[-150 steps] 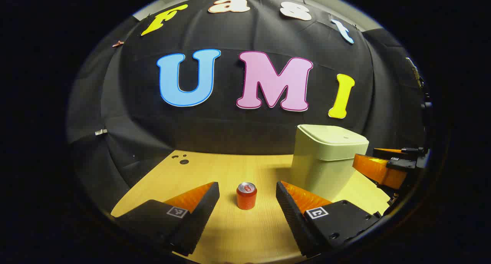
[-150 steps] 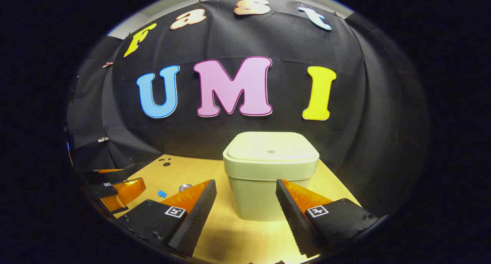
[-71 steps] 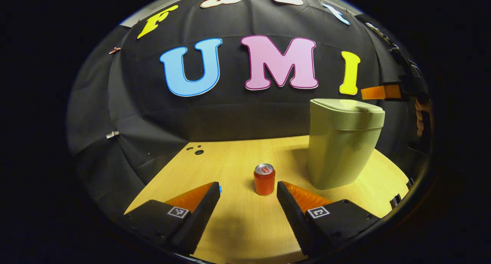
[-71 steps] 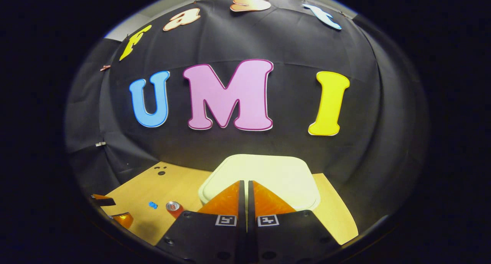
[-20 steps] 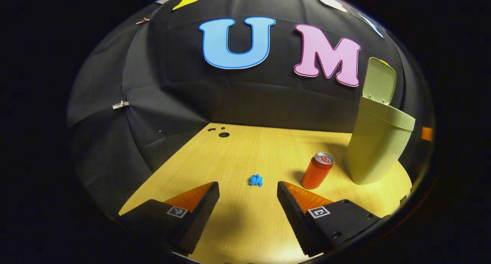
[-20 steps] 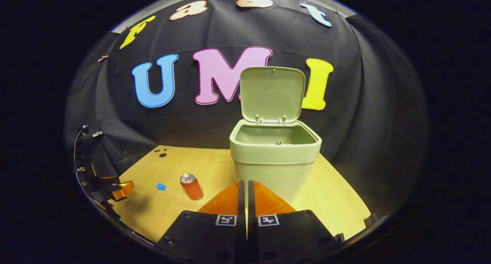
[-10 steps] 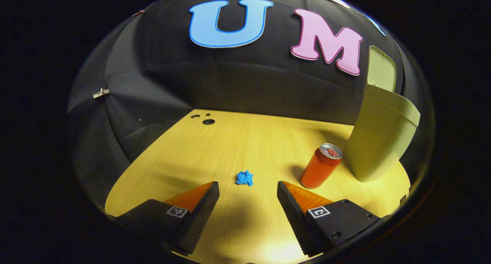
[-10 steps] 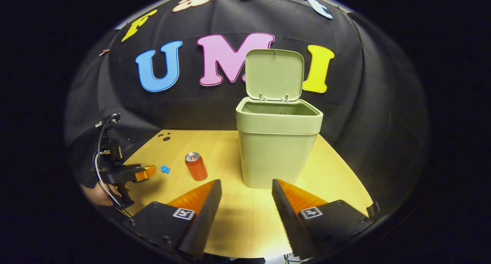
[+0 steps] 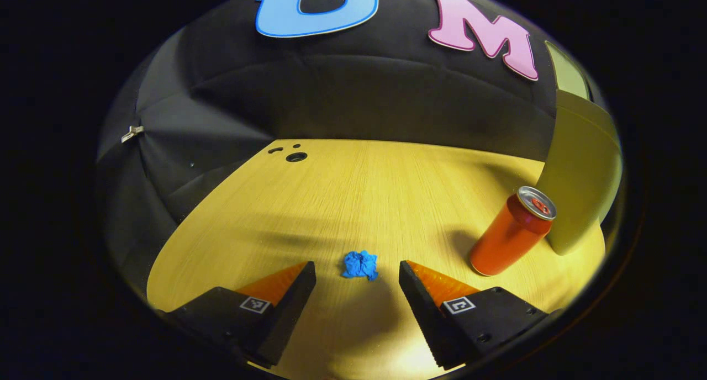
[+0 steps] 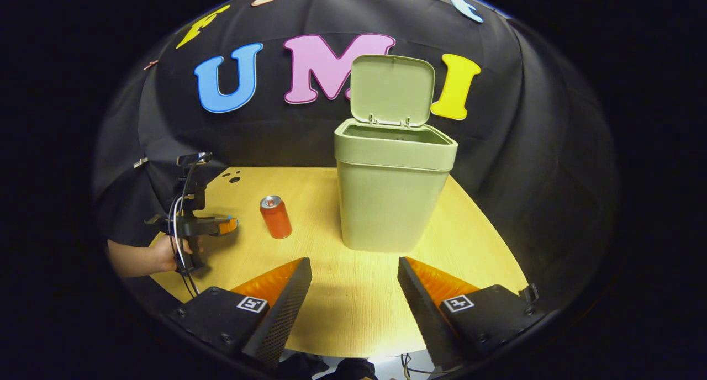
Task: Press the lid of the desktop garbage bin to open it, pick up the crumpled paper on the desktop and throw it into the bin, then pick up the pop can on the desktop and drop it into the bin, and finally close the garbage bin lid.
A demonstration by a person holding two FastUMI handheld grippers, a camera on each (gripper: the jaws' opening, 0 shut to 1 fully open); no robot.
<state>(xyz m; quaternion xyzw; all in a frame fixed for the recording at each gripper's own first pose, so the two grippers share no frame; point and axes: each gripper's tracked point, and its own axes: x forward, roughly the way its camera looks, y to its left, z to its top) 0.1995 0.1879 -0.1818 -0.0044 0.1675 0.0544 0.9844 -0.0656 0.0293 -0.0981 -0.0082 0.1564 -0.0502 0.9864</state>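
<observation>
Left gripper [image 9: 358, 269] jaws held apart, crumpled paper [image 9: 360, 265] at 12 o'clock between tips, for grasping; right gripper [image 10: 353, 269] jaws apart, idle.

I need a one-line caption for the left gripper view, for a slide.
Open left gripper approaching blue crumpled paper, pop can beside bin.

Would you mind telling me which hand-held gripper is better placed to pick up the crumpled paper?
Left. The left hand-held gripper is open with the crumpled paper just ahead between its fingers; the right hand-held gripper faces the bin.
</observation>
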